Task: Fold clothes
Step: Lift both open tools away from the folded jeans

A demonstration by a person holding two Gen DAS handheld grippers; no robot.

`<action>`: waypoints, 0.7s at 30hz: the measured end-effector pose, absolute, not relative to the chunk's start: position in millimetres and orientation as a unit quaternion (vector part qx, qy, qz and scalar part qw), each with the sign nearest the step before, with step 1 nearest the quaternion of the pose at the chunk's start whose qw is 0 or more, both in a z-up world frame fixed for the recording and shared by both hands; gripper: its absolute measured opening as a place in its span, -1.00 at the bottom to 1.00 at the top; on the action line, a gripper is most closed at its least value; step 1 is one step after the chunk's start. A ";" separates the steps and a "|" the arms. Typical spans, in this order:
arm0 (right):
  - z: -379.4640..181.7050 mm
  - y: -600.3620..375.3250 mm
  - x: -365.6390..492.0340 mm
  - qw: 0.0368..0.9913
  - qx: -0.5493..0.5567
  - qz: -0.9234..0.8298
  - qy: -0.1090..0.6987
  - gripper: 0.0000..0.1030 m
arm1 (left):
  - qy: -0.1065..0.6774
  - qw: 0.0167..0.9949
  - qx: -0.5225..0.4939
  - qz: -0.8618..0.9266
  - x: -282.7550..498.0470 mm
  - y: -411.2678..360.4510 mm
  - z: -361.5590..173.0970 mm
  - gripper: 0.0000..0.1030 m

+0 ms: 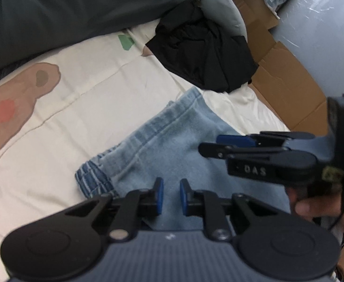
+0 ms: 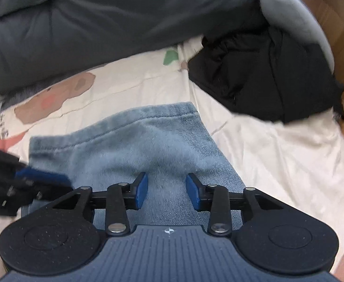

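Left wrist view: the left gripper [image 1: 171, 196] hangs just above light blue jeans [image 1: 172, 145] lying flat on a cream printed sheet [image 1: 89, 108], its blue pads parted with nothing between them. The right gripper [image 1: 209, 144] reaches in from the right; its fingers overlap, so I cannot tell its state here. A black garment [image 1: 202, 56] lies far right.

Right wrist view: the right gripper [image 2: 166, 192] stands wide apart and empty over the denim [image 2: 136, 136]. Denim is soft but fairly heavy, likely holding a crease; the thick stitched hem at the far edge looks the firmest place to pinch.
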State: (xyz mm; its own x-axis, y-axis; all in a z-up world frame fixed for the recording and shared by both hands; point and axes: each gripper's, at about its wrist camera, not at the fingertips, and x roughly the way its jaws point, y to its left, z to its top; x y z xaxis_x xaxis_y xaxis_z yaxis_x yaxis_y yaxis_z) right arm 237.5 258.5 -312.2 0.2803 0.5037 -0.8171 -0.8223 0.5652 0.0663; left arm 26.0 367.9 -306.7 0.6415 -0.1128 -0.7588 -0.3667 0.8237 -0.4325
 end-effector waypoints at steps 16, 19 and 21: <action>-299.1 189.2 205.2 0.793 -0.185 0.377 0.441 -0.14 | 0.435 0.870 -0.233 0.008 46.9 329.1 -313.7 -0.28; -306.7 172.8 200.4 0.793 -0.210 0.364 0.442 -0.14 | 0.456 0.862 -0.220 0.019 53.1 326.6 -319.1 -0.43; -308.5 158.6 203.6 0.800 -0.196 0.345 0.449 -0.14 | 0.463 0.861 -0.209 0.025 54.1 327.8 -321.0 -0.58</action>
State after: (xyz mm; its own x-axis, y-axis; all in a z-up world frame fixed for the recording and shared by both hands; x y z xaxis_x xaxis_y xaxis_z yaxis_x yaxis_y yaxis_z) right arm 203.6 158.6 -308.5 0.3584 0.3757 -0.8546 -0.7285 0.6851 -0.0044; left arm 54.1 327.8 -321.0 0.5701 -0.1510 -0.8076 -0.2359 0.9115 -0.3369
